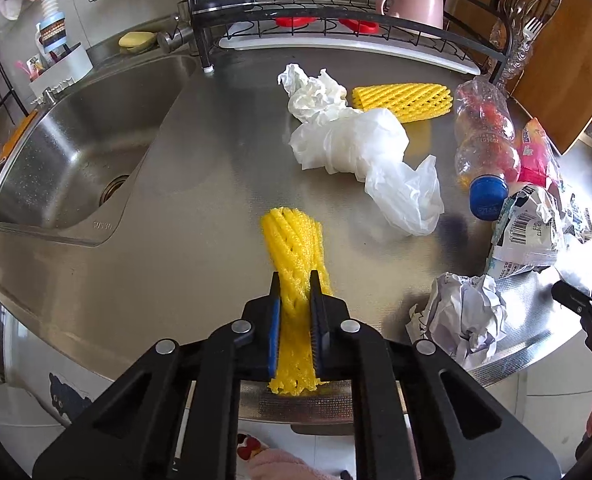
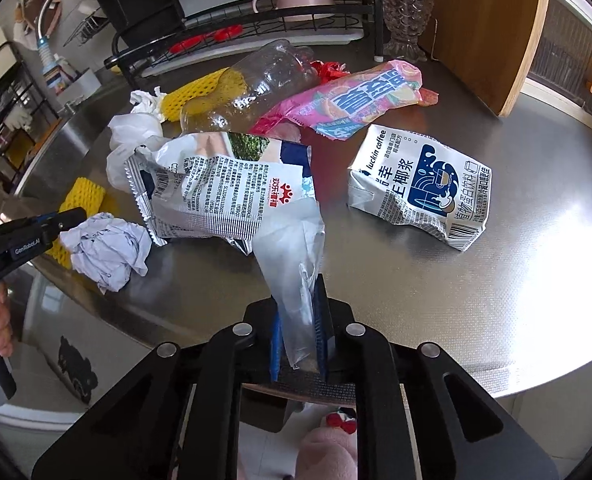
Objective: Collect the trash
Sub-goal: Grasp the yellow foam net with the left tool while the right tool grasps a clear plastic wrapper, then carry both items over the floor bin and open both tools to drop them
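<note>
- The left tool (image 1: 295,280) was closed narrow on the near yellow foam net (image 1: 292,248), which lay flat on the bench (image 1: 200,208) and ran from between the pads toward 12 o'clock.
- The right tool (image 2: 299,292) was closed narrow on the clear tail of the silver snack wrapper (image 2: 224,196); the printed body of the wrapper rested on the bench at about 11 o'clock from the pads.
- We judged that both grips were made and that lifting was the step in hand.
- The foam net was soft and squeezed thin between the pads, so we would have raised it straight up and slowly, to keep it from sliding out.
- The wrapper was held only by a thin, slippery end. We would have lifted it gently, because its body lay close against the crumpled paper ball (image 2: 104,252) at 9 o'clock and just below the clear plastic bottle (image 2: 252,84) at 12 o'clock, and a quick pull could drag them.
- The other trash waited on the bench: the white plastic bag (image 1: 359,148), the second foam net (image 1: 403,100), the pink wrapper (image 2: 359,104) and the crushed carton (image 2: 419,188) at 2 o'clock from the right tool.
- We saw no bin in either view, so we could not tell where to carry the things.
</note>
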Demonstrator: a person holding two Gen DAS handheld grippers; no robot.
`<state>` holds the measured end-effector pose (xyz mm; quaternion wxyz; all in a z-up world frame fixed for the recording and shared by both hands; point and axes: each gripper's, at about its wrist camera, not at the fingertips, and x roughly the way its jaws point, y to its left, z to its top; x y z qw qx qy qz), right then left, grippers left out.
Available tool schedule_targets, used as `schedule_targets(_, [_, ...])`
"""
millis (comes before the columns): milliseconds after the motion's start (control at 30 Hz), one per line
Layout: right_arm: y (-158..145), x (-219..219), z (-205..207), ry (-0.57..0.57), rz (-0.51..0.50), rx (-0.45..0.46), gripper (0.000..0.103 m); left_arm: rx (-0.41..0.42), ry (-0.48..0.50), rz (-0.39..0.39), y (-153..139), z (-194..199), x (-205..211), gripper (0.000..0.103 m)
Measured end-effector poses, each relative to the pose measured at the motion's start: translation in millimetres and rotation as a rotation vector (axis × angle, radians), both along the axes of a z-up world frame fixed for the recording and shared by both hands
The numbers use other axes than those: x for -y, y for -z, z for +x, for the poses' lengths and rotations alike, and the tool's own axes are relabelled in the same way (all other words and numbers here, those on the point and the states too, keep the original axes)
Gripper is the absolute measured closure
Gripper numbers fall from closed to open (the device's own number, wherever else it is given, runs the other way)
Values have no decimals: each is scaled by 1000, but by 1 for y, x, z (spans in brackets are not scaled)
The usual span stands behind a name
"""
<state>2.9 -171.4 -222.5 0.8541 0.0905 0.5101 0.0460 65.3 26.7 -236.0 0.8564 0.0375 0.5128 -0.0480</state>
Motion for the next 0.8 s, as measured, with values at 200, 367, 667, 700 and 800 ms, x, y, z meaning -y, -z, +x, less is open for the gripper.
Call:
schedule_targets(200, [-23, -4, -21, 57, 37, 52, 90, 10, 26, -65, -17, -13, -10, 95])
schedule_targets(367, [-47, -28, -63, 86, 72, 107, 90, 15, 107, -76, -40, -55, -19, 95])
schedule_targets(667, [-3, -84, -109, 37, 83, 16, 89, -72, 242, -129, -12, -136, -32, 95])
schedule_targets(700, [7, -89, -112, 21, 85, -4, 89, -85, 255, -140, -2, -142, -32, 95])
schedule_targets(800, [40, -96, -118, 16, 117, -79, 89, -119, 255, -164, 31, -152, -32, 95])
